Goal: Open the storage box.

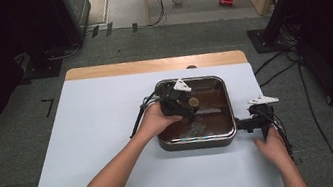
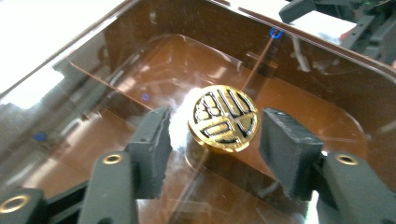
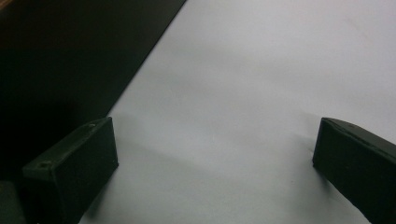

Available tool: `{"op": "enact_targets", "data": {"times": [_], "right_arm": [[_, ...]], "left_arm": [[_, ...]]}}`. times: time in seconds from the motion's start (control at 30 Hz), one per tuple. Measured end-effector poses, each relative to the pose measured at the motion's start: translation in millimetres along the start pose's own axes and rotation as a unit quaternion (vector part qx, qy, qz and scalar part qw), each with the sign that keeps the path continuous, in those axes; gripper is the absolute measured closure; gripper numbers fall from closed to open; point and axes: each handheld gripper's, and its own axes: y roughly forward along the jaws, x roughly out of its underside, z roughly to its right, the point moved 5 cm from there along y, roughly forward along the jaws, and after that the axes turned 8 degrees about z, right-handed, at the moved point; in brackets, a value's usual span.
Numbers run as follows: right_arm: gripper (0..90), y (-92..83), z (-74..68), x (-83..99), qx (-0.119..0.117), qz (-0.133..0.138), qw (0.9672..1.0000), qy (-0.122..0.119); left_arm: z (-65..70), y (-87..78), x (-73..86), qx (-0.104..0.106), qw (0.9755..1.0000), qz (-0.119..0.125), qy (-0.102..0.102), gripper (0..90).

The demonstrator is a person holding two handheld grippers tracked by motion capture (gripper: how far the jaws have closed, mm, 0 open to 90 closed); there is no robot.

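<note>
My left gripper (image 2: 212,140) straddles the lid's gold knob (image 2: 223,117), pads spread, untouching; I should centre, then squeeze. My right gripper (image 3: 215,172) gapes empty.

place: lab | cues: equipment racks (image 1: 68,13), floor cables (image 1: 277,68), taped carpet (image 1: 47,107)

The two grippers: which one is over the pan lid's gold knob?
The left gripper, above the square pan's glass lid: its jaws stand either side of the gold knob, not yet touching it. The right gripper sits beside the pan, jaws wide over bare table.
</note>
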Motion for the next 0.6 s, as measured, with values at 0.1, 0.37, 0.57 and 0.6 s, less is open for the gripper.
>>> {"op": "enact_targets", "data": {"times": [0.1,0.37,0.57,0.6], "right_arm": [[0.0,0.0,0.1,0.0,0.000,0.000,1.0000,0.000],[0.0,0.0,0.2,0.1,0.000,0.000,1.0000,-0.001],[0.0,0.0,0.1,0.0,0.000,0.000,1.0000,0.000],[0.0,0.0,0.0,0.0,0.000,0.000,1.0000,0.000]], "left_arm": [[1.8,2.7,-0.6,0.000,1.0000,0.008,0.003,51.1],[3.9,4.6,-1.5,-0.005,0.9998,0.015,0.011,58.4],[5.0,1.9,-5.0,-0.009,0.9999,0.010,0.007,58.7],[4.5,-0.1,-6.6,-0.007,0.9999,0.011,0.004,58.7]]}}
